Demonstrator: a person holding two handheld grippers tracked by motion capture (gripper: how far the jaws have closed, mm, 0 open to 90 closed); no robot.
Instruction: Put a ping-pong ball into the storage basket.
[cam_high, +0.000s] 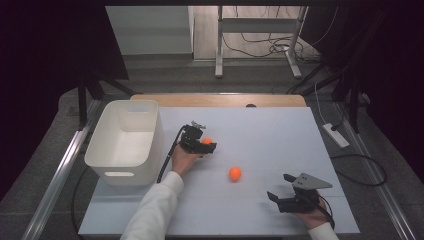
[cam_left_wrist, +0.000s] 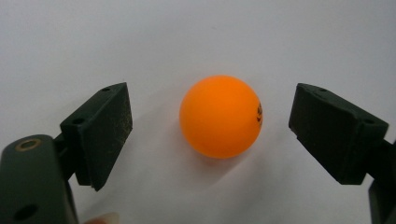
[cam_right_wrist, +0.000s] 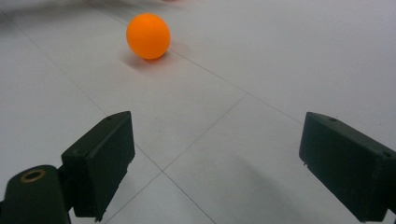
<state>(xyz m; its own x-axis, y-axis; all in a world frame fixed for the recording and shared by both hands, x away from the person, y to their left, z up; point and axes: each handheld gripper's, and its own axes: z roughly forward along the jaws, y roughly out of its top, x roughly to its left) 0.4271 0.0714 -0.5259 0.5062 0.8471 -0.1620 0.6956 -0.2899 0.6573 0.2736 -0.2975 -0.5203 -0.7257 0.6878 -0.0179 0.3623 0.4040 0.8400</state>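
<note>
Between the parted jaws of the left gripper (cam_left_wrist: 210, 126) sits an orange ball (cam_left_wrist: 220, 116), untouched, near the white bin (cam_high: 125, 142). Centre it, then close gently; it rolls easily. Right gripper (cam_high: 285, 187) idles, jaws apart, the second ball (cam_high: 235, 173) beyond it.

We see white table (cam_high: 260, 125) w/ 2 orange balls: one (cam_high: 206, 141) near centre; other (cam_high: 235, 173) nearer front; white bin (cam_high: 127, 142) on left edge.

One ball (cam_left_wrist: 220, 116) between left tool (cam_left_wrist: 210, 135); bin (cam_high: 125, 140) left of it
</note>
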